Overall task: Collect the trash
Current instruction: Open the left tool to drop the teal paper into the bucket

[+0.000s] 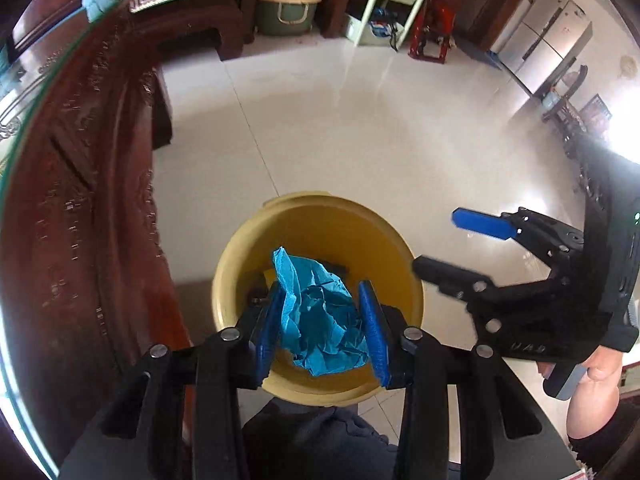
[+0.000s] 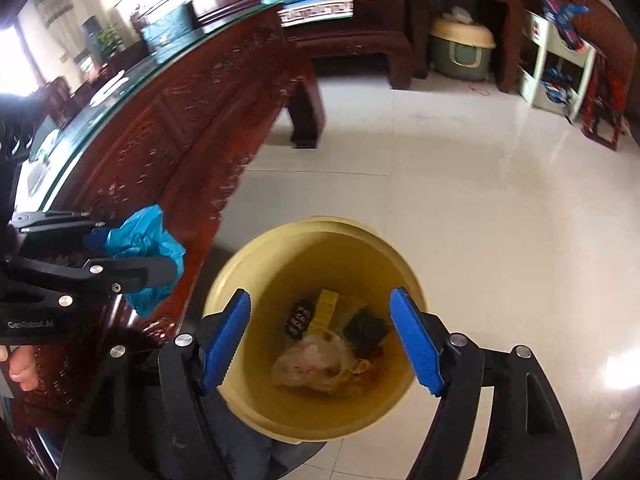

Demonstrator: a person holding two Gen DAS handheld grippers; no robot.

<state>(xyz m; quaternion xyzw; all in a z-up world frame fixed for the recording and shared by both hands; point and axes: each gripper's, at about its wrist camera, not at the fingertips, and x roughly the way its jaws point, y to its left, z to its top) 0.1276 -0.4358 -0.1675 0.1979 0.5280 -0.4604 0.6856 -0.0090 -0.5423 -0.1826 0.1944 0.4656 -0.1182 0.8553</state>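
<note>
A crumpled blue paper (image 1: 320, 312) sits pinched between the blue pads of my left gripper (image 1: 322, 300), which is shut on it right over the yellow bin (image 1: 304, 204). In the right wrist view the same paper (image 2: 148, 240) hangs in the left gripper (image 2: 132, 240) at the left, beside the bin's rim (image 2: 312, 226). My right gripper (image 2: 320, 296) stands open above the bin mouth, with nothing between its pads. In the bin lie a clear plastic bag (image 2: 312, 364), a yellow wrapper (image 2: 326, 308) and dark wrappers. The left wrist view shows the right gripper (image 1: 452, 244) open at the right.
A carved dark red wooden table with a glass top (image 2: 168, 120) runs along the left, close to the bin. White tile floor (image 1: 360, 120) spreads beyond. At the far wall stand a green lidded container (image 1: 288, 4), a pale shelf unit (image 1: 384, 8) and a red stool (image 1: 430, 36).
</note>
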